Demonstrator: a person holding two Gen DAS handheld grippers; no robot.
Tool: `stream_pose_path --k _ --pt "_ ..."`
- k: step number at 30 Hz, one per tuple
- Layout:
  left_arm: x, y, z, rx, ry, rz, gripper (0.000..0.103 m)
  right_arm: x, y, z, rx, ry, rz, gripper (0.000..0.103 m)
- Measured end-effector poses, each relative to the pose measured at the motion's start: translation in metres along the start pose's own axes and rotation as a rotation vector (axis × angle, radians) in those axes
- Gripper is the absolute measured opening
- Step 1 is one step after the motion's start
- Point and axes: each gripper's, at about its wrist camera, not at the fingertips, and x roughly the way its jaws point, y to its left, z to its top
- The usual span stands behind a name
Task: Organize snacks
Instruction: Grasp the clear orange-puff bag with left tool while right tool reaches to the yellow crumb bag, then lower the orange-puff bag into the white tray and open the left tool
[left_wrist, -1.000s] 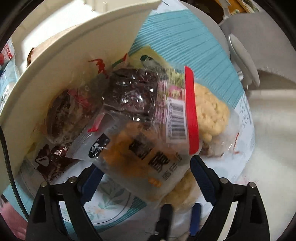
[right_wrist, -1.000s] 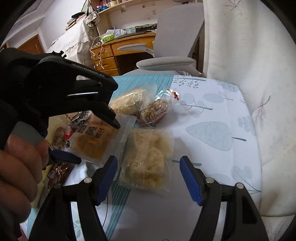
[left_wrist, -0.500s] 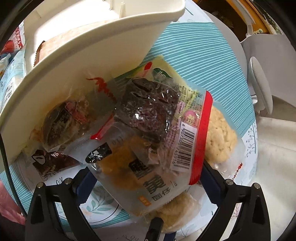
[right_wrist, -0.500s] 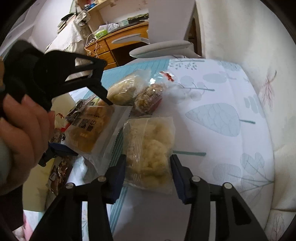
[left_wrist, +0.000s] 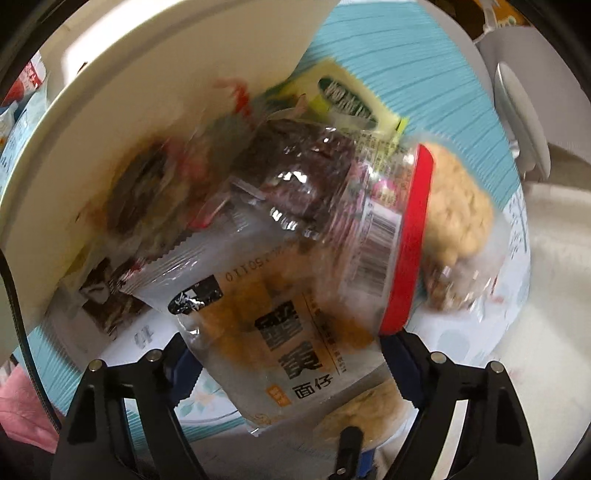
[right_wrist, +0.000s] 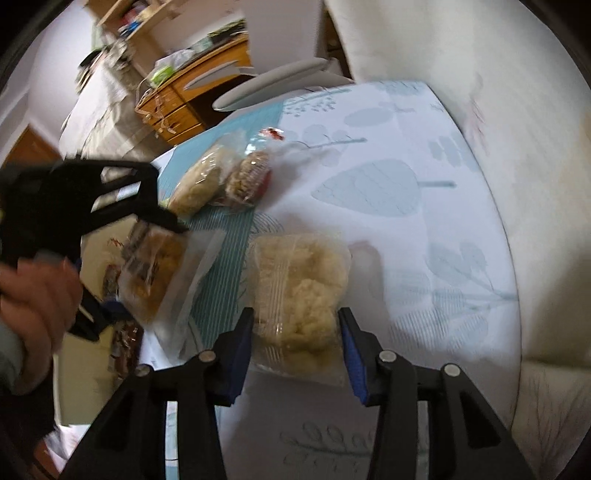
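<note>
Two grippers work over a heap of snack packets on a table with a leaf-printed tablecloth (right_wrist: 424, 295). The right gripper (right_wrist: 297, 354) has its blue pads set against both sides of a clear packet of pale puffed snack (right_wrist: 301, 291), which lies flat on the cloth; the jaws stand at a middling width, pinching the packet's near end. The left gripper (left_wrist: 288, 363) stands wide, its fingers on either side of a clear packet of orange-yellow snack (left_wrist: 280, 332) printed with large black characters, and I cannot tell whether the pads actually press it. In the right wrist view that same packet (right_wrist: 155, 273) shows below the left gripper (right_wrist: 122, 258), which a bare hand (right_wrist: 33, 295) holds.

On top of the orange packet rests a dark brown snack in a crinkled clear wrapper with a red edge strip and a barcode (left_wrist: 306, 192). Behind it a yellow-green packet (left_wrist: 343, 99) leans at the foot of a cream-coloured tray (left_wrist: 147, 103), whose wall crowds the upper left of the left wrist view. To the right lies a lumpy tan packet (left_wrist: 458, 214); farther out on the cloth it shows as a pale packet (right_wrist: 195, 184) touching a browner one (right_wrist: 247, 181).

More dark wrappers (left_wrist: 136, 199) beside the tray are too blurred to read. A grey chair (right_wrist: 273, 81) and a wooden desk (right_wrist: 192, 92) stand beyond the table.
</note>
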Motion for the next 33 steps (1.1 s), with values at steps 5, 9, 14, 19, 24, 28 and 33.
stream_pose_path --k 5,9,14,19,24,28,33 --pt "-0.002 0.021 -0.014 0.043 0.091 0.045 0.083 -0.016 0.005 -0.006 0.01 0.01 -0.021 0.044" --pt "-0.009 0.037 -0.026 0.087 0.124 0.06 0.083 -0.035 0.012 -0.012 0.008 -0.002 -0.022 0.044" --pt "-0.026 0.05 -0.043 0.173 0.181 0.076 0.083 -0.06 0.022 -0.024 0.014 -0.027 -0.026 0.044" --pt "-0.05 0.06 -0.067 0.3 0.201 0.044 0.083 -0.087 0.033 -0.042 0.012 -0.046 -0.029 0.044" --pt "-0.074 0.061 -0.09 0.426 0.198 0.001 0.084 -0.105 0.041 -0.061 0.027 -0.049 -0.035 0.044" --pt "-0.101 0.078 -0.103 0.502 0.144 -0.032 0.084 -0.111 0.051 -0.074 0.033 -0.036 -0.028 0.044" --pt "-0.14 0.102 -0.107 0.584 0.07 -0.085 0.084 -0.113 0.073 -0.087 0.006 0.001 -0.019 0.044"
